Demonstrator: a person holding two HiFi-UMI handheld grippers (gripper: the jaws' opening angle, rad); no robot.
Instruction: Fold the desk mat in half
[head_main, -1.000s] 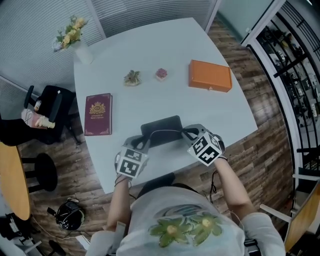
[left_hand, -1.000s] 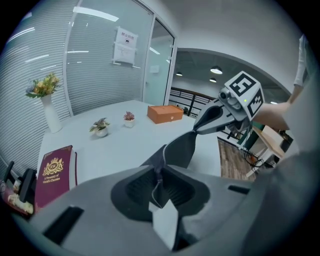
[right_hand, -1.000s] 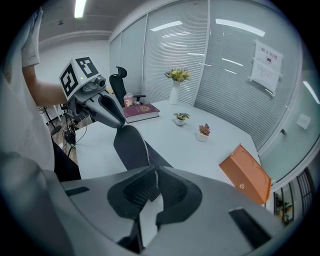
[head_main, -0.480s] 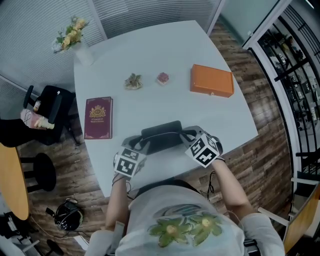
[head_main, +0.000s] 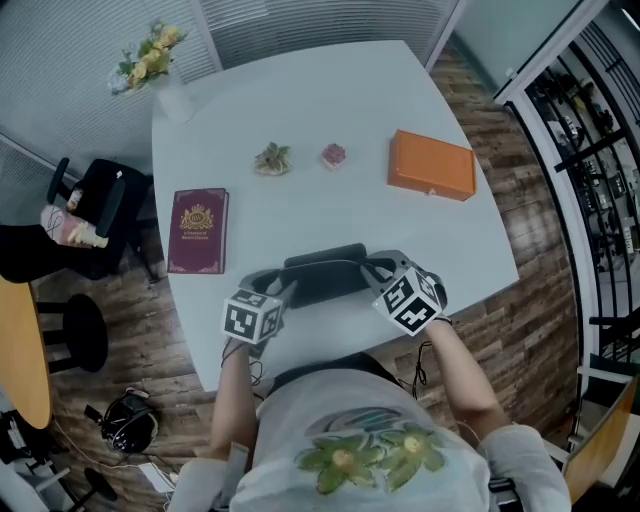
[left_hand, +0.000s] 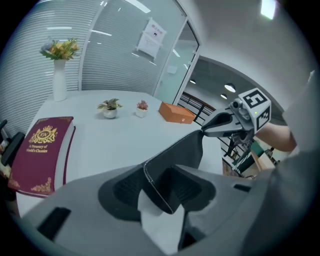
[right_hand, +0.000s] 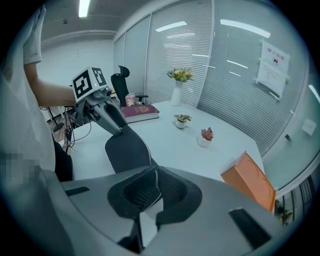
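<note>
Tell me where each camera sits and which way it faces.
Head view: on the head, looking steeply down at the table; torso, both forearms show.
Left gripper view: on left gripper, jaws just opening round desk mat corner; faces right gripper.
Right gripper view: on right gripper, faces left gripper, forearm.
All share the desk mat.

— Could you read the gold lettering on the burgundy hardcover book (head_main: 197, 230)?
— No, it was too small, and so was the print on the white paper notice (right_hand: 272, 62) on the glass wall
— What was cut off?
— The yellow wooden tabletop (head_main: 20, 350), by the head view's left edge. The person's white flowered shirt (head_main: 370, 440) hid the pale grey table's (head_main: 300, 110) near edge
— And the dark grey stitched desk mat (head_main: 325, 272)?
— From above, its layers couldn't be told apart
</note>
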